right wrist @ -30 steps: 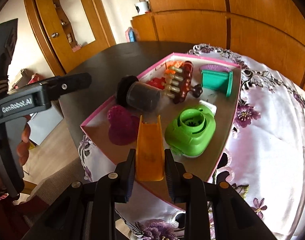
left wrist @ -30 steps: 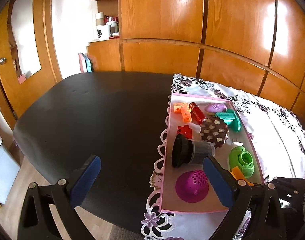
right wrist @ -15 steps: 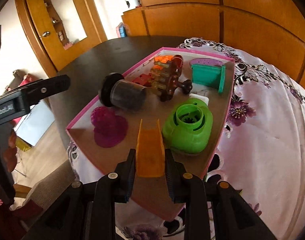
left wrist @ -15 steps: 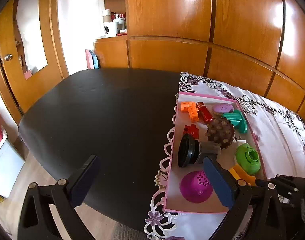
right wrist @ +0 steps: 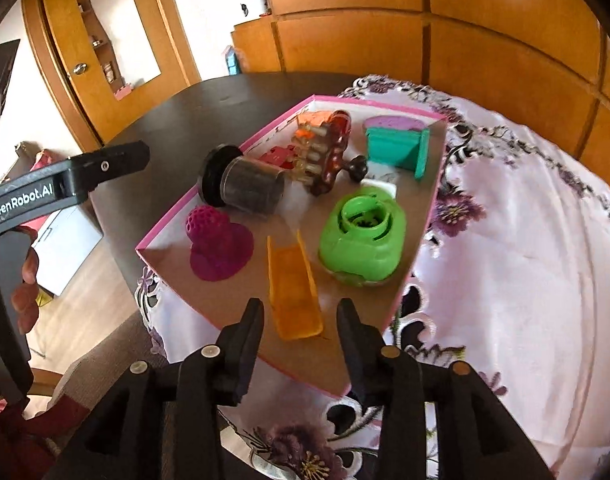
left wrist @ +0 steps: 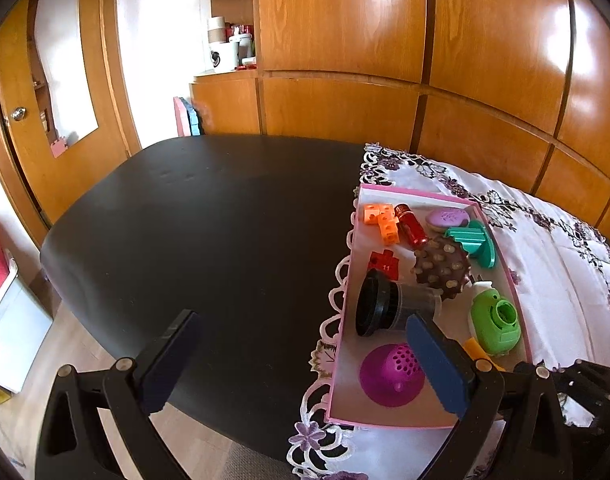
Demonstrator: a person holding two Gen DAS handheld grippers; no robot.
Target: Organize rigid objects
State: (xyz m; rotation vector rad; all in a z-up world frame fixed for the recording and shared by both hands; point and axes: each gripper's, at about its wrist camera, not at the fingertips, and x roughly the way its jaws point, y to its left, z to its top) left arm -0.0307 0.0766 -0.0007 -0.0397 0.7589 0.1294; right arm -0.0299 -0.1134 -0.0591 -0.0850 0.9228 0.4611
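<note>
With the right gripper (right wrist: 299, 316) jaws opening clear of the translucent orange plastic chute (right wrist: 293, 292), withdraw straight back from the pink-rimmed cardboard tray (right wrist: 421, 240); the left gripper (left wrist: 301, 360) stands wide open, empty.

Right gripper (right wrist: 299, 314) jaws opening, nothing gripped; left gripper (left wrist: 301, 354) jaws wide apart.

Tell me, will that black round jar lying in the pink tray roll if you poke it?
Probably: the black jar lies on its side, a round body. Its wider lid would likely curve its path. The spiky ball and pink tray wall stand close, so it shouldn't go far.
</note>
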